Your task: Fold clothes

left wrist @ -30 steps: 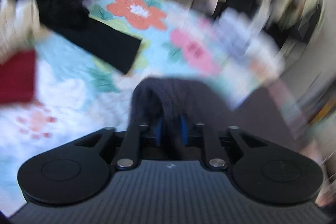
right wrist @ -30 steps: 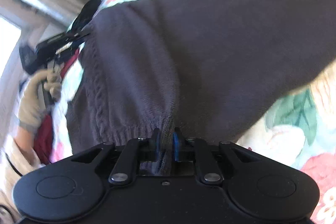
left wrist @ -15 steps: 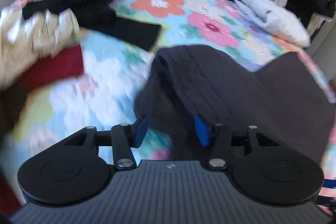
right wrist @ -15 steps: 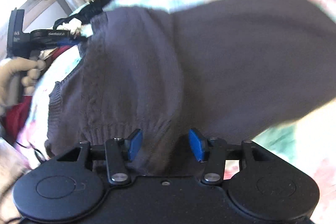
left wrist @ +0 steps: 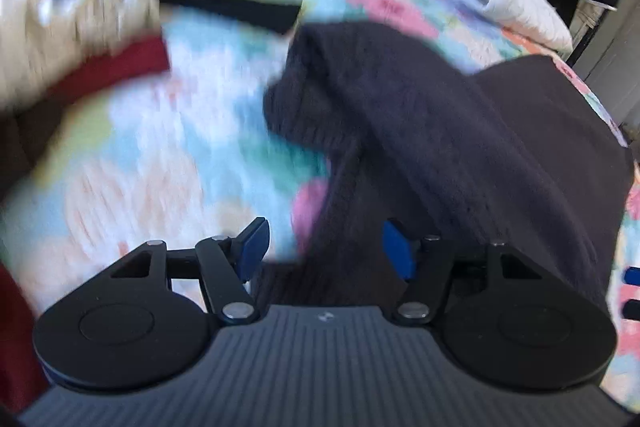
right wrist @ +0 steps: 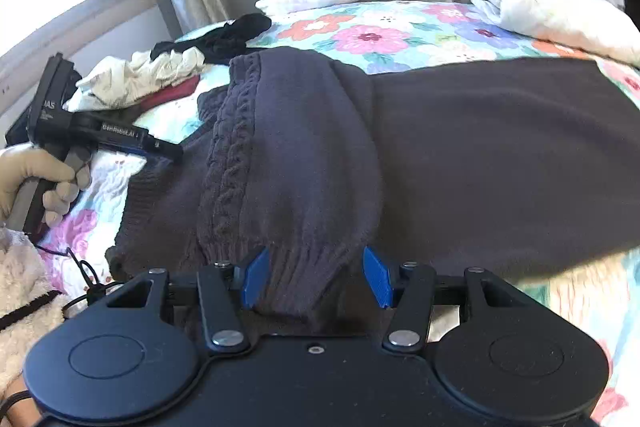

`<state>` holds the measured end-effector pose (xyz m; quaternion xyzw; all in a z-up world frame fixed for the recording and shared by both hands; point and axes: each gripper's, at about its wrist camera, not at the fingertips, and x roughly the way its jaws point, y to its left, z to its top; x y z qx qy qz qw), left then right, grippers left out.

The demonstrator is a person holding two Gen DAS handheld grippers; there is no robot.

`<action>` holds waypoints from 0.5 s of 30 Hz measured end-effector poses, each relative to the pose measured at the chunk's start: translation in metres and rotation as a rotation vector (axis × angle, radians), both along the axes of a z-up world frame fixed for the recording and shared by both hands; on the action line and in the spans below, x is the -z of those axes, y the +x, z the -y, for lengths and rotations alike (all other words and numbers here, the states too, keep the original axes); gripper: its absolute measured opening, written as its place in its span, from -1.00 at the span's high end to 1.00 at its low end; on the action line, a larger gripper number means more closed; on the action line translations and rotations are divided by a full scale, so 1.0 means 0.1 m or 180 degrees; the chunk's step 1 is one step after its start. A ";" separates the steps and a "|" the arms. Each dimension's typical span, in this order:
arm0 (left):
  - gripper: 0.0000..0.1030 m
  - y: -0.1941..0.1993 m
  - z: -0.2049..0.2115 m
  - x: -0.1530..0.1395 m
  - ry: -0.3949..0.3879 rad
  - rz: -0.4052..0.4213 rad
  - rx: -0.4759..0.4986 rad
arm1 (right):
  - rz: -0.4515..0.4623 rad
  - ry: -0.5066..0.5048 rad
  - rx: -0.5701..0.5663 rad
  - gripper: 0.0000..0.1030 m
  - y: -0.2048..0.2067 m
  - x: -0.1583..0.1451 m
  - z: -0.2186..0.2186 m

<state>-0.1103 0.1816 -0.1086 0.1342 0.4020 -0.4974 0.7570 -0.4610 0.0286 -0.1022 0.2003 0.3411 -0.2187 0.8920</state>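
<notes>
"GenRobot.AI" on left tool (right wrist: 120, 141)

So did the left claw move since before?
Yes. The left claw let go of the dark sweater, opening and sliding left toward the red garment.

bright window daylight, left view blurred

Left gripper (left wrist: 324, 247) jaws just opened, apart; dark sweater (left wrist: 460, 147) between them, unpressed, on floral bedspread (left wrist: 160, 167)
</notes>
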 end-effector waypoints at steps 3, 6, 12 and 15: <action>-0.19 -0.16 0.05 -0.09 -0.0056 0.0150 0.0221 | 0.0020 -0.0023 0.0120 -0.12 -0.12 0.05 -0.03; -0.11 -0.39 0.15 -0.24 -0.0061 0.0342 0.0514 | 0.0085 -0.0080 0.0304 -0.12 -0.38 0.03 0.02; -0.01 -1.07 0.70 -0.97 0.0128 0.0404 0.1145 | 0.0473 -0.0187 0.0657 -0.14 -1.28 -0.52 0.31; -0.01 -1.37 0.99 -1.40 0.0089 -0.0049 0.1333 | 0.0519 -0.0250 0.0825 -0.15 -1.74 -0.79 0.54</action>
